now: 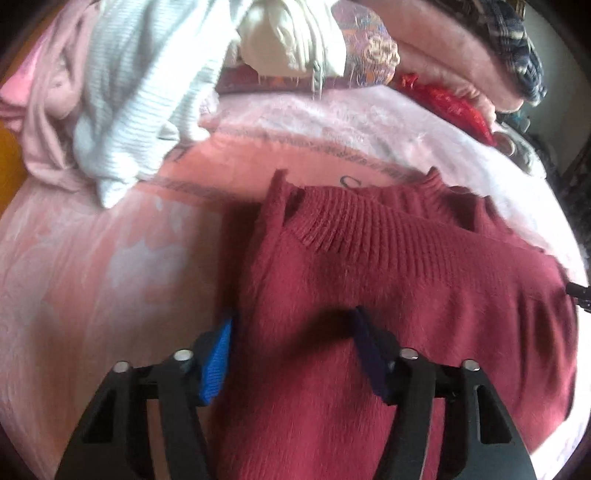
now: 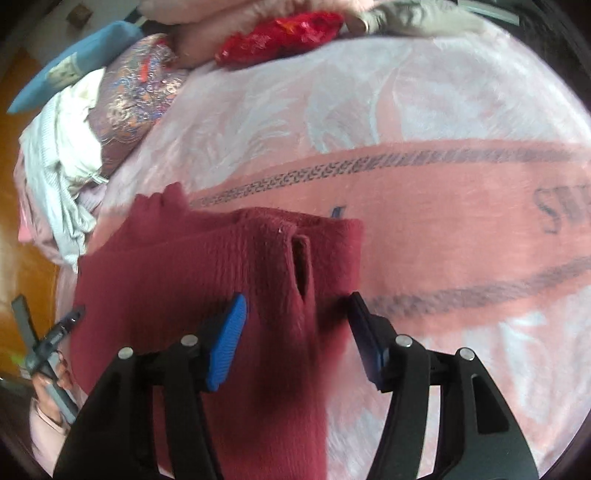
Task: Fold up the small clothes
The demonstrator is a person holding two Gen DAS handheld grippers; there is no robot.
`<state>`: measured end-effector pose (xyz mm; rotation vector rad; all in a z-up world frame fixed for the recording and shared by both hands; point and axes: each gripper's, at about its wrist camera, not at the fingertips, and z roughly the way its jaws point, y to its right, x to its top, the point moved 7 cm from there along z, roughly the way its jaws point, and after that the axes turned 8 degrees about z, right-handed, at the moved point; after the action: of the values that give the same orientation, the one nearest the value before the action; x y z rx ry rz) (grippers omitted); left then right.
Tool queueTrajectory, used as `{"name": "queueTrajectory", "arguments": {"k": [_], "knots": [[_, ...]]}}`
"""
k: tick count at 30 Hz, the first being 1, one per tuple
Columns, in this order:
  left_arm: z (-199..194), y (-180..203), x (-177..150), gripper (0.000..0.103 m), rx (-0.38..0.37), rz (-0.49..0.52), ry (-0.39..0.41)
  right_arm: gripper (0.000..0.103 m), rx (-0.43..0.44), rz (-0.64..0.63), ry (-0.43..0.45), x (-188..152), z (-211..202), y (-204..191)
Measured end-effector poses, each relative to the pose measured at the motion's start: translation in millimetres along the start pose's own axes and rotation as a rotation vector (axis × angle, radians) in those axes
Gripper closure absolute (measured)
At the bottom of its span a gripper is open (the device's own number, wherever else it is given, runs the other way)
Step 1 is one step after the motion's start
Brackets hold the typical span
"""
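Maroon ribbed knit sweater (image 1: 388, 295) lies flat on pink patterned blanket (image 1: 92, 277), near centre of bed, ribbed collar at far edge. Left gripper (image 1: 293, 325) spread wide over the sweater's left part, blue pads (image 1: 218, 365) gripping nothing. Right gripper (image 2: 297, 325) likewise wide, straddling the sweater's right edge (image 2: 258, 258), empty. Far left: heap of pale clothes, white knit (image 1: 122, 103) on top. Far: red crumpled fabric (image 2: 280, 33), patterned cushion (image 2: 136, 99).
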<state>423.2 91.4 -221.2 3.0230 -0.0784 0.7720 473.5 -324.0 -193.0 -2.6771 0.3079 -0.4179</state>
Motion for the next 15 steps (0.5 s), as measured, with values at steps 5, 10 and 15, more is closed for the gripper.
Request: {"name": "queueTrajectory", "arguments": {"k": [5,10,15], "knots": [[1.7,19.4,17.7,0.088,-0.007,0.038,0.041,0.093,0.013,-0.013,0.046,9.4,-14.3,-4.3],[-3.9,22.9,23.8,0.088,0.055,0.071,0.096,0.093,0.005,0.052,0.048,6.5,-7.2,16.7],[10.5,20.9,16.2,0.086,0.087,0.088,0.058,0.085,-0.062,0.007,0.063,1.2,1.6,11.7]]}}
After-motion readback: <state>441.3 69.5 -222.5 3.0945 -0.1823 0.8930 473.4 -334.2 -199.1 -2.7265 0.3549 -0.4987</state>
